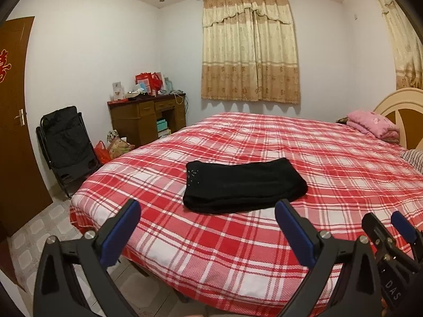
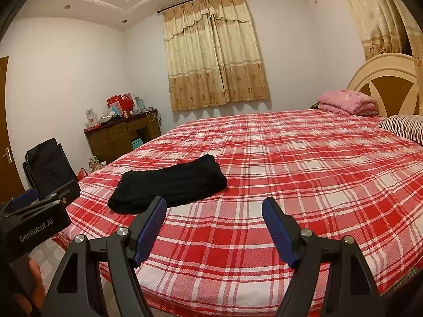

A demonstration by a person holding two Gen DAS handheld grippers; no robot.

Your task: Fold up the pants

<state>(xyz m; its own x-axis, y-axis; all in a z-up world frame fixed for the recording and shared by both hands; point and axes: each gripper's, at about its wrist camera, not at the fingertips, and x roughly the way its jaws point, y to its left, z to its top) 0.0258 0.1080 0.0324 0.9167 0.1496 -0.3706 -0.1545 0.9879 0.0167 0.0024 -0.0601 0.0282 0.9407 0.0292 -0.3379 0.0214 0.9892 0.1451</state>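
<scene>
Lying folded on the plaid bed (image 1: 304, 158), black pants (image 1: 244, 186) risk unfolding if either wide-open, empty hand-held gripper — left hand-held gripper (image 1: 207, 227), right hand-held gripper (image 2: 214, 224) — snags an edge.

The folded pants (image 1: 244, 183) are plain black. The bedsheet (image 1: 304, 158) has a red and white check pattern. The folded blanket (image 2: 346, 101) is pink, the pillow (image 2: 404, 126) is white with dark stripes. The curtains (image 1: 251, 47) are beige with a floral pattern. The gripper pads (image 2: 152, 227) are blue.
</scene>
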